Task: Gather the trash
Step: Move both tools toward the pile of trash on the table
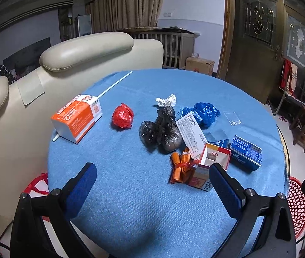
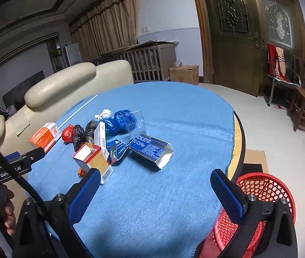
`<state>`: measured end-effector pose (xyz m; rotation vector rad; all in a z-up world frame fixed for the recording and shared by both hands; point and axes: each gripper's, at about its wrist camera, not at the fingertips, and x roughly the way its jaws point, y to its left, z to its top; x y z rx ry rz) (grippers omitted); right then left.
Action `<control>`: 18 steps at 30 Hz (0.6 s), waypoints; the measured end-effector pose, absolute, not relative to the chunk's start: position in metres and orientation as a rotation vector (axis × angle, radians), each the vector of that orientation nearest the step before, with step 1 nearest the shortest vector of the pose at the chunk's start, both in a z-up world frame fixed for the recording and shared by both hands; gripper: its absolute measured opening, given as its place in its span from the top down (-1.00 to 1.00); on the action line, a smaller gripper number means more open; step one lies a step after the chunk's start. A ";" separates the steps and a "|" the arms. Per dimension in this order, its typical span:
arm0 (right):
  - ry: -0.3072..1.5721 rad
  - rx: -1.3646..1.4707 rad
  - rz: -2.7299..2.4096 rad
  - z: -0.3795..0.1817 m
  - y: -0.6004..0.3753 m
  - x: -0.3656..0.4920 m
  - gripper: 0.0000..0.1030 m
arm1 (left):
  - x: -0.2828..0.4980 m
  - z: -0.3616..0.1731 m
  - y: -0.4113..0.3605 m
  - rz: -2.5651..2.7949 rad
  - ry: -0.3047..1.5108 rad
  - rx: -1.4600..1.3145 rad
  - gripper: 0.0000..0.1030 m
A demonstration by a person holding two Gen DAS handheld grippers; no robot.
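Observation:
Trash lies on a round table under a blue cloth (image 1: 131,193). In the left wrist view I see an orange-and-white carton (image 1: 77,118), a red bag ball (image 1: 122,116), black bags (image 1: 161,131), a white paper wad (image 1: 166,100), a blue bag (image 1: 206,111), an open red-and-white box (image 1: 210,167), an orange wrapper bundle (image 1: 180,165) and a flattened blue box (image 1: 245,152). My left gripper (image 1: 152,185) hovers open just short of the open box. My right gripper (image 2: 155,191) is open above bare cloth, with the blue box (image 2: 150,148) ahead of it.
A red mesh basket (image 2: 257,193) stands on the floor beside the table's right edge, below my right gripper. A cream sofa (image 1: 34,90) backs onto the table's left side. A long white stick (image 1: 115,83) lies at the far left. Chairs stand at the right wall.

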<state>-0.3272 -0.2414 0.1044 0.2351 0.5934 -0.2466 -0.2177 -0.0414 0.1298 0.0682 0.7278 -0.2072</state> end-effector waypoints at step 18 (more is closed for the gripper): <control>0.576 0.231 -0.247 0.108 -0.242 -0.333 -1.00 | -0.227 0.137 -0.047 -0.229 0.712 0.077 -1.00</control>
